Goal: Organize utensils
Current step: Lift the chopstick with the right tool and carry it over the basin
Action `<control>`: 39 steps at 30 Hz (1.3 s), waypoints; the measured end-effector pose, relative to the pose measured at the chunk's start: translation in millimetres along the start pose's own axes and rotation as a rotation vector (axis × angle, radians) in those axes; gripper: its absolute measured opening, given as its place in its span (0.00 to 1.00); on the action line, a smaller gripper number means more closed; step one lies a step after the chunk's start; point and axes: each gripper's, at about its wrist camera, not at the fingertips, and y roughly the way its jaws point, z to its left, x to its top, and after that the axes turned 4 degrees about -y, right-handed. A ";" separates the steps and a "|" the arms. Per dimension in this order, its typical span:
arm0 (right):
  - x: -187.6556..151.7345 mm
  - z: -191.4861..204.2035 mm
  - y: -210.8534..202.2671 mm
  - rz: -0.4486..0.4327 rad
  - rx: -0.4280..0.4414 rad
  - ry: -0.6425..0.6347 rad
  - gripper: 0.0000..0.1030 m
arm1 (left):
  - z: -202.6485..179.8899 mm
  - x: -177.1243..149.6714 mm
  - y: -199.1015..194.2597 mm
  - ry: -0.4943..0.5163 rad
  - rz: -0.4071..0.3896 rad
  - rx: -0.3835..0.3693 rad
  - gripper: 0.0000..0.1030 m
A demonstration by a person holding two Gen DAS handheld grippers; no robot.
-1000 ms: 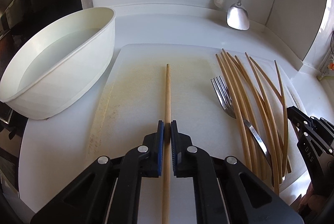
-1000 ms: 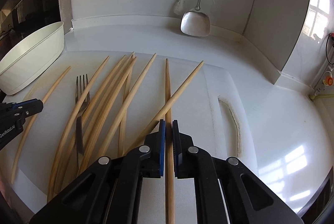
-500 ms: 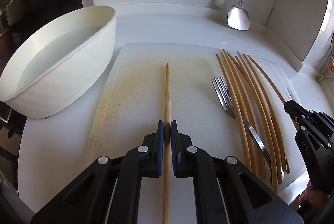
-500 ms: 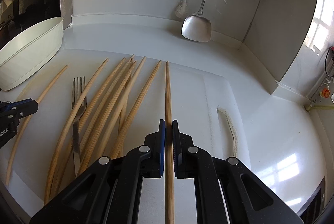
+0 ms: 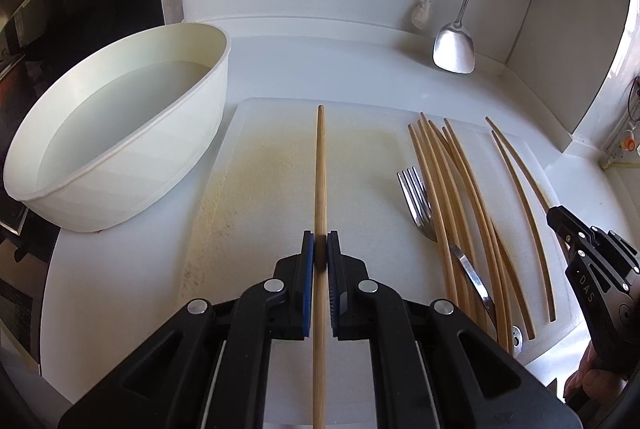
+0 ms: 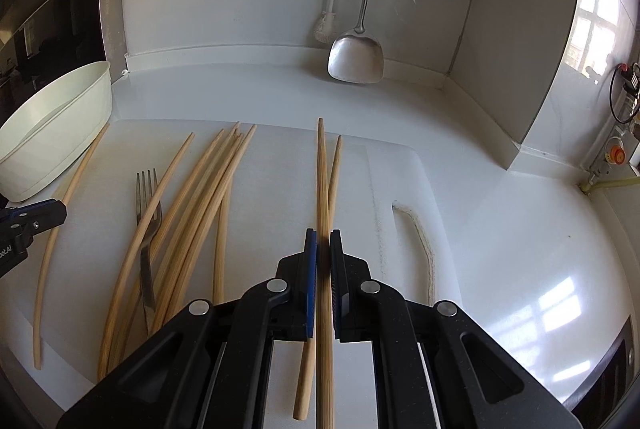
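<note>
**Each gripper clamps one chopstick over the cutting board**

Nearest the camera, the left gripper (image 5: 321, 247) has its blue pads pressed tight on a single wooden chopstick (image 5: 320, 165), which points straight ahead over the stained left part of the white cutting board (image 5: 264, 165). The right gripper (image 6: 323, 245) is likewise closed narrow on its own chopstick (image 6: 321, 169); a second stick (image 6: 334, 169) lies on the board just beneath it, crossing under the pads.

Between the two grippers lies a loose bundle of chopsticks (image 6: 208, 189) with a metal fork (image 6: 147, 213) among them, tines pointing away. Bare counter (image 6: 500, 229) opens to the right of the board.

Farther left, a white oval tub (image 5: 120, 133) stands just beside the board's edge, holding nothing visible. At the back wall hangs a metal spatula (image 6: 356, 57).
</note>
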 end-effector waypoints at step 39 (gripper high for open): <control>174.1 215.5 -46.0 -0.103 0.338 -0.123 0.06 | 182.2 134.6 -66.1 -0.155 -0.070 0.100 0.04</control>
